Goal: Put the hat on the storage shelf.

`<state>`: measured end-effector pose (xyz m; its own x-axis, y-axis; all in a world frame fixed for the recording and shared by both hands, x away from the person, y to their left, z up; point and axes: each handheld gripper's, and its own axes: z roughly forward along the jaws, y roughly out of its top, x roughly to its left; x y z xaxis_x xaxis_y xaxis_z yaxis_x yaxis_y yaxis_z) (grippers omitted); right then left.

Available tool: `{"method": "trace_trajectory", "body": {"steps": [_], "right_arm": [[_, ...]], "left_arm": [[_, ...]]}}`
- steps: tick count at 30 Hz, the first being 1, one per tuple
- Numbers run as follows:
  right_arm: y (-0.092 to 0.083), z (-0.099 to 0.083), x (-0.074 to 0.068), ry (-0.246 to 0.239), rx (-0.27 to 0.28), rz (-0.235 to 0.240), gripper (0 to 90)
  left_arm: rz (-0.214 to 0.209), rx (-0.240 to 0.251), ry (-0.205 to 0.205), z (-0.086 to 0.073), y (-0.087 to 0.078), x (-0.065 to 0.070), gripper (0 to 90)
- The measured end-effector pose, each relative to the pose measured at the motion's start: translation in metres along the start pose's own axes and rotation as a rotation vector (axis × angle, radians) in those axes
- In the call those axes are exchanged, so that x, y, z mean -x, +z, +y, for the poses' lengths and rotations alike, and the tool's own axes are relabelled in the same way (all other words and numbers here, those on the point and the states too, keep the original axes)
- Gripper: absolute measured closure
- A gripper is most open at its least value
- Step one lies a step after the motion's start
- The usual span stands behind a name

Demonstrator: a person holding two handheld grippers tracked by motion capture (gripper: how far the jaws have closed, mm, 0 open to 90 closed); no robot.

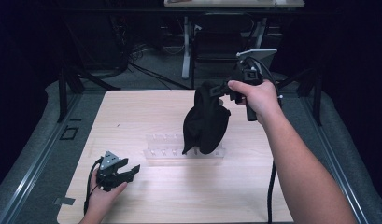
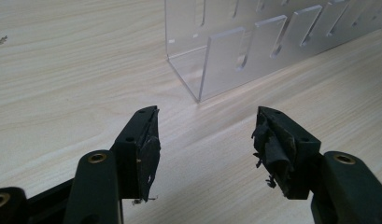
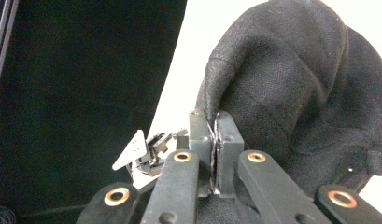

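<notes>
A black cloth [image 1: 205,122] hangs in the air over the middle of the wooden table, its lower end just above a clear acrylic rack [image 1: 166,150]. My right gripper [image 1: 222,90] holds the cloth by its top edge, and in the right gripper view the cloth [image 3: 291,88] is pinched between the closed jaws of that gripper [image 3: 215,122]. My left gripper [image 1: 131,170] rests low at the table's near left, open and empty. Its own view has the gripper [image 2: 205,128] pointing at the left end of the rack [image 2: 235,51], a short way off.
The light wooden table [image 1: 132,112] ends at a grey floor with metal rails on both sides. Dark stands, cables and a desk's legs [image 1: 186,51] sit beyond the far edge. My left gripper [image 3: 146,151] appears small in the right gripper view.
</notes>
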<state>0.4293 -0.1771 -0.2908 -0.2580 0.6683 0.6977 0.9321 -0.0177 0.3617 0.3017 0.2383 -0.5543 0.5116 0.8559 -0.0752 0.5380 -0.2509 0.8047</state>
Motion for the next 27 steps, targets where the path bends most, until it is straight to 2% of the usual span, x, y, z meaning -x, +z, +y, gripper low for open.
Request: {"method": "trace_trajectory", "body": {"steps": [5, 12, 19, 25, 26, 27], "right_arm": [[0.003, -0.001, -0.002, -0.001, 0.004, 0.008, 88.1], [0.012, -0.003, -0.005, -0.007, -0.005, 0.050, 87.9], [0.020, -0.004, -0.005, -0.006, 0.003, 0.083, 87.7], [0.022, -0.005, -0.008, -0.009, 0.004, 0.078, 87.5], [0.021, -0.006, -0.008, -0.011, 0.004, 0.074, 87.5], [0.021, -0.006, -0.008, -0.011, 0.004, 0.074, 87.5]], "left_arm": [[-0.008, 0.006, 0.002, 0.002, 0.000, 0.003, 42.2], [-0.037, 0.032, 0.014, 0.009, -0.001, 0.011, 44.9], [-0.056, 0.071, 0.045, 0.024, -0.005, 0.023, 47.3], [-0.088, 0.080, 0.084, 0.041, -0.001, 0.039, 50.2], [-0.101, 0.086, 0.094, 0.047, 0.001, 0.045, 51.1], [-0.101, 0.086, 0.094, 0.047, 0.001, 0.045, 51.1]]}}
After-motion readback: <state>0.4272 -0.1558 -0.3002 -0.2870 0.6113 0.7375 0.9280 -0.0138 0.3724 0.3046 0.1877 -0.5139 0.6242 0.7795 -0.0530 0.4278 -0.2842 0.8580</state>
